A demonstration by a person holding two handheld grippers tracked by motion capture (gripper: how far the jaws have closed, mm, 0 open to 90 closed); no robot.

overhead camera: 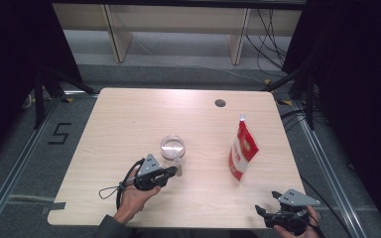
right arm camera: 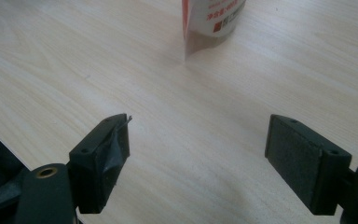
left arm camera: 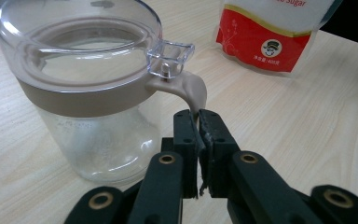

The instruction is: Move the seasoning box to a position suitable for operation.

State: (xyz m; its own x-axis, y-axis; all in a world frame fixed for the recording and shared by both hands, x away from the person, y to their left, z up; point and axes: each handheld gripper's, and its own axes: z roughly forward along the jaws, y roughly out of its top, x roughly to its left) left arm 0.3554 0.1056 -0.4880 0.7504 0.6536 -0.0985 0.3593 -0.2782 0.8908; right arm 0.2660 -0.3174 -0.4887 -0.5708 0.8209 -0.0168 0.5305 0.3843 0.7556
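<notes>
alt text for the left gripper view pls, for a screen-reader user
The left hand-held gripper, jaws shut, pinches the tan latch tab that hangs from the lid of a clear jar standing on a light wooden table. A red and white sugar pouch stands behind the jar.

table: light wood | hole: far edge | floor: grey

A pale wood table fills the frame's centre on grey floor. Black curtains flank both sides. A light wooden shelf frame stands along the top.
</notes>
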